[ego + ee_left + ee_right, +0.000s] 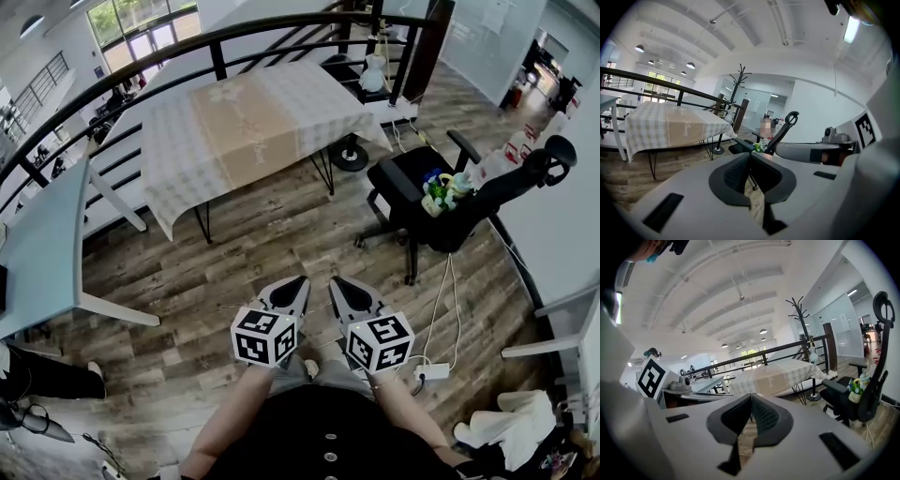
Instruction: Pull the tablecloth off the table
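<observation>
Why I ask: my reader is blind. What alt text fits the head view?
A checked tablecloth covers a table beside a black railing. Nearer, a person holds the left hand-held gripper and right hand-held gripper, both shut and empty.

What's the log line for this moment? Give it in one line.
tablecloth: spread on table, untouched | left gripper: shut, empty | right gripper: shut, empty | both held short of table

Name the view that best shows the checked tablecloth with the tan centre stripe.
Head view: the checked tablecloth lies whole, seen from above. Left gripper view gives a low side look; right gripper view shows it smaller.
</observation>
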